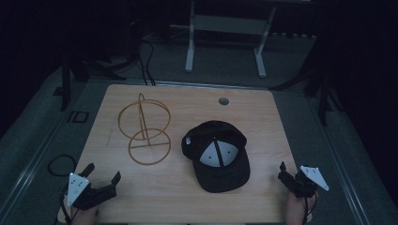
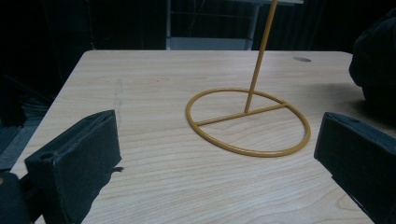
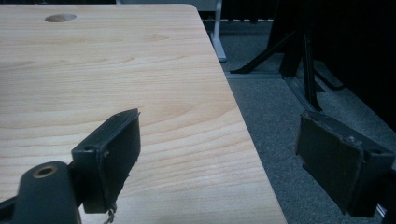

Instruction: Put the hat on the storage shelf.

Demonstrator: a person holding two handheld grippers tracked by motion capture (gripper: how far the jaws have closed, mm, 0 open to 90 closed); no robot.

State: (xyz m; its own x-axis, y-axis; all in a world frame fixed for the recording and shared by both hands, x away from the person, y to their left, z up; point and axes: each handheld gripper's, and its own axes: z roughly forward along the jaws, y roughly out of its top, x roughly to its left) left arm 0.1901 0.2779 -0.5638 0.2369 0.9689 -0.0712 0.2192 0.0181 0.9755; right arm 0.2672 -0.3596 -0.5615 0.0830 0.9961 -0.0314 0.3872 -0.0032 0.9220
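Note:
A gold wire stand point(image 1: 142, 123) with a round base and an upright hoop rises from the left half of the wooden table point(image 1: 164, 197). To its right lies a black cap point(image 1: 216, 164) with a pale grey panel. My left gripper point(image 1: 103, 171) hovers at the near left corner, open and holding nothing. The left gripper view looks between its jaws point(image 2: 218, 126) at the stand's pole point(image 2: 257, 70), with the cap point(image 2: 373, 60) at the right border. My right gripper point(image 1: 293, 172) is open at the table's near right edge. In the right gripper view point(image 3: 219, 121) one jaw is over the wood and the other over the floor.
A round cable hole point(image 1: 224, 101) sits near the table's far edge, also seen as a hole point(image 3: 60, 17) in the right gripper view. Grey carpet surrounds the table. A white desk frame point(image 1: 190, 42) stands beyond it, and a cable loop point(image 1: 61, 165) lies on the floor at the left.

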